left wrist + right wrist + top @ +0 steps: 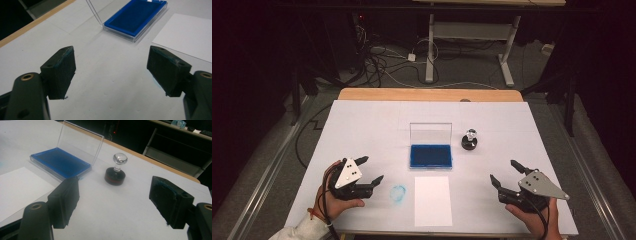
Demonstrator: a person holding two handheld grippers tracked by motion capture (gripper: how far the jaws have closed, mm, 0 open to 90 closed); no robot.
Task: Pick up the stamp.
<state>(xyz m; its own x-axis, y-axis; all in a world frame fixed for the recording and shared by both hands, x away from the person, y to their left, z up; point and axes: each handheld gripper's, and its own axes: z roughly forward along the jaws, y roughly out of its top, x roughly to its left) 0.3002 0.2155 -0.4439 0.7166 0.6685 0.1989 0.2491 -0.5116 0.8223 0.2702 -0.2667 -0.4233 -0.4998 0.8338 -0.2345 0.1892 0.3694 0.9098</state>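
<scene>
A blue ink pad (pixel 430 155) (pixel 135 17) (pixel 60 163) lies in the middle of the table with its clear lid (pixel 430 133) (pixel 80 145) standing open. A round dark stamp with a clear knob (pixel 470 140) (pixel 116 173) stands to its right. A white sheet of paper (pixel 433 200) (pixel 187 37) (pixel 17 190) lies in front of the pad. My left gripper (pixel 372 170) (pixel 111 72) rests at the near left, open and empty. My right gripper (pixel 504 172) (pixel 113 202) rests at the near right, open and empty, facing the stamp.
A blue ink smear (pixel 398 193) marks the white table cover (pixel 362 130) between the left gripper and the paper. A wooden table edge (pixel 427 94) runs along the far side. Cables and a desk frame (pixel 472 45) lie on the floor beyond.
</scene>
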